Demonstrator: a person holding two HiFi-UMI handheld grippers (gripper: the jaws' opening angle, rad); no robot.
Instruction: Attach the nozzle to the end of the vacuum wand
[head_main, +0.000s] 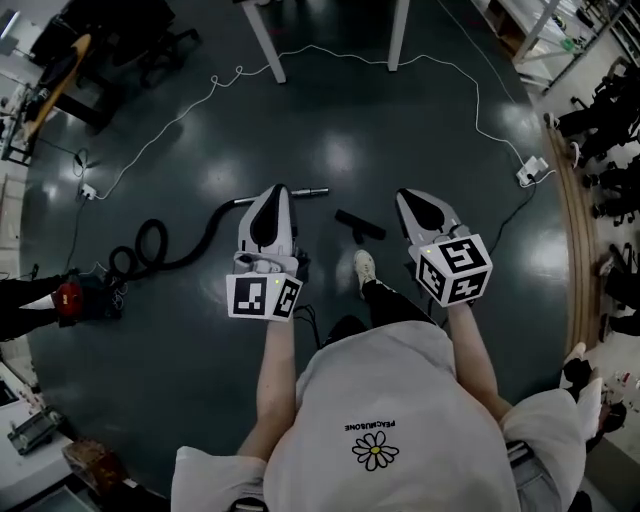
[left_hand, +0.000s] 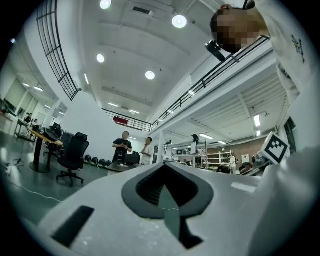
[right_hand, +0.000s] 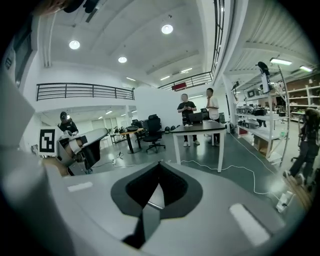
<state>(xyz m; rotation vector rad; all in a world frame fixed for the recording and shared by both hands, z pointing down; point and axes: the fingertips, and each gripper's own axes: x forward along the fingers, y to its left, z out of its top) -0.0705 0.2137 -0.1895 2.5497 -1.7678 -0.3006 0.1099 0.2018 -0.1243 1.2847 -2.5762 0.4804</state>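
Around me: dark glossy floor (head_main: 330, 130), white bench (right_hand: 200, 129), black office chair (right_hand: 152, 132), railed mezzanine (right_hand: 85, 91), white walls (right_hand: 150, 102), round ceiling lights (right_hand: 167, 29) above me.

Nozzle (head_main: 360, 224) is lying on the floor (head_main: 330, 130) between left gripper (head_main: 277, 190) and right gripper (head_main: 408, 195), ahead of a shoe (head_main: 365, 268). Wand (head_main: 310, 191) is lying apart to its left, hose (head_main: 195, 248) trailing on left to the vacuum (head_main: 72, 298).

Two claws (head_main: 276, 190) (head_main: 404, 196), one nozzle (head_main: 360, 224), one vacuum wand (head_main: 300, 192), one hose (head_main: 212, 228)
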